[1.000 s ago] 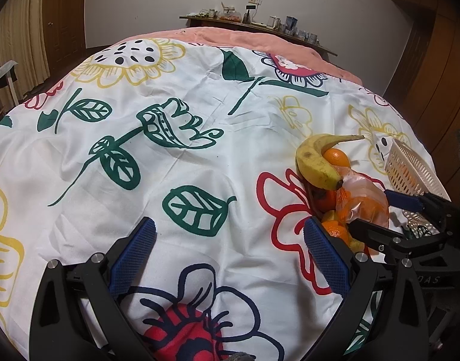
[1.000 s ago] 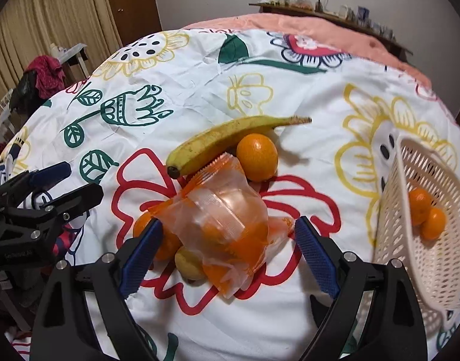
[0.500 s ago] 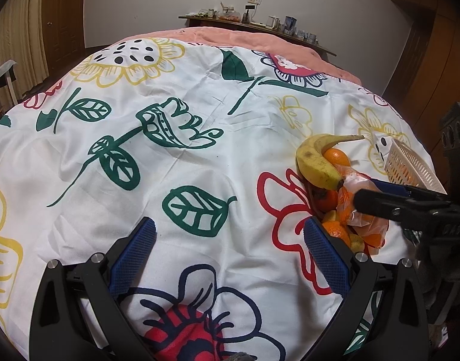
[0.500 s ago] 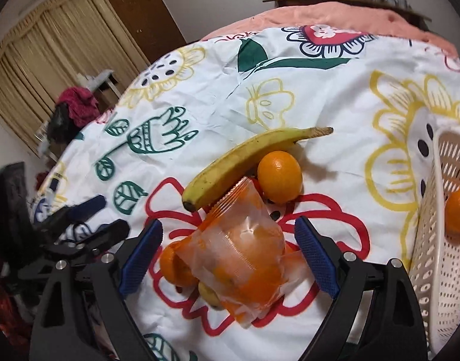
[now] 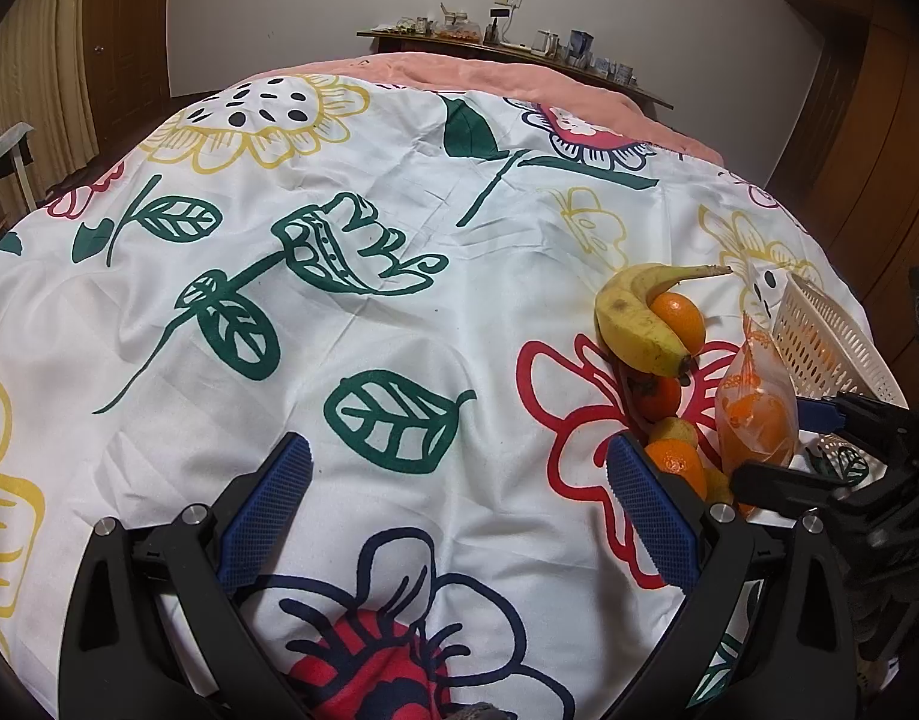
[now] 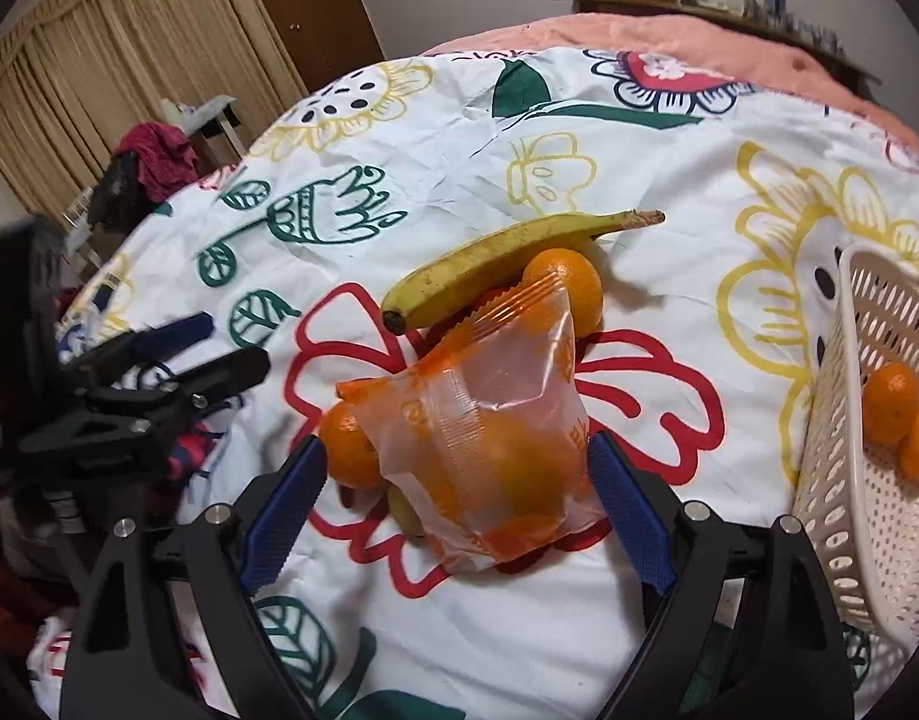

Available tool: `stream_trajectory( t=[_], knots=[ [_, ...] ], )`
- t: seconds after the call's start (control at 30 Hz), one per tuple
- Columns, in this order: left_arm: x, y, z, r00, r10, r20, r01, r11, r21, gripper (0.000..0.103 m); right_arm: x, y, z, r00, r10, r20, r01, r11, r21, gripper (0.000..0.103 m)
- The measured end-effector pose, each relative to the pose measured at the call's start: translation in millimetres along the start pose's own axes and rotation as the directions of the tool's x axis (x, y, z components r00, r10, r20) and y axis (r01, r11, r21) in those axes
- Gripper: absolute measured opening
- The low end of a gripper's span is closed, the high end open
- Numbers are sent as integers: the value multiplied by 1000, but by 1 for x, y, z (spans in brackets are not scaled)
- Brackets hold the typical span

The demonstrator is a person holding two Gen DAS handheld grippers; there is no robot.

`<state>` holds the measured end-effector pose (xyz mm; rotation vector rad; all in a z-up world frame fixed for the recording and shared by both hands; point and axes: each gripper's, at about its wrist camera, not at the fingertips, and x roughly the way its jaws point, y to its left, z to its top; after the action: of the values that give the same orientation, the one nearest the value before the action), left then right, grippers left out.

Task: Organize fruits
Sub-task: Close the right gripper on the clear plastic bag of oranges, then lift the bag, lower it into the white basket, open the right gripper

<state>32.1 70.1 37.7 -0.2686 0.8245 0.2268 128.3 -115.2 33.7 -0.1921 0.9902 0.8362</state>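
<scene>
Flower-printed white bedspread [image 5: 399,324] carries the fruit. Right gripper [image 6: 459,498], jaws just narrowing, brackets the translucent orange plastic bag of fruit [image 6: 489,438] unpressed; left gripper [image 5: 459,504] gapes empty.

A bed lay under a white cover [image 5: 399,312] printed with large flowers and green leaves in yellow, red, navy and green, and a salmon-pink blanket [image 5: 489,69] showed at its far end. Behind it a long wooden shelf [image 5: 519,51] against the pale wall carried many small items too tiny to tell apart. Beige curtains [image 6: 99,54] hung beside a dark wooden door [image 6: 309,6], and in front of them a dark red cloth [image 6: 159,150] lay heaped on some furniture.
</scene>
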Motion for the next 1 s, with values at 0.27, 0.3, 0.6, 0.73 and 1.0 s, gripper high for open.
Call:
stream_trajectory(
  t=[0.27, 0.3, 0.6, 0.73, 1.0],
  knots=[
    [-1, 0, 1, 1000, 0, -1, 0, 1000, -2, 100, -1, -3, -2, 995, -99, 27, 99, 995, 16, 61],
    [-1, 0, 1, 1000, 0, -1, 0, 1000, -2, 100, -4, -3, -3, 994, -103, 38, 102, 995, 19, 60],
    [-4, -13, 15, 999, -30, 15, 30, 999, 20, 100, -41, 6, -8, 985, -53, 164, 41, 996, 73, 58],
    [-5, -29, 30, 997, -69, 38, 67, 996, 54, 100, -70, 4, -4, 969, -43, 243, 20, 995, 96, 58],
    [7, -56, 52, 992, -117, 41, 110, 986, 127, 100, -131, -34, -6, 918, -108, 382, 18, 973, 231, 58]
  ],
)
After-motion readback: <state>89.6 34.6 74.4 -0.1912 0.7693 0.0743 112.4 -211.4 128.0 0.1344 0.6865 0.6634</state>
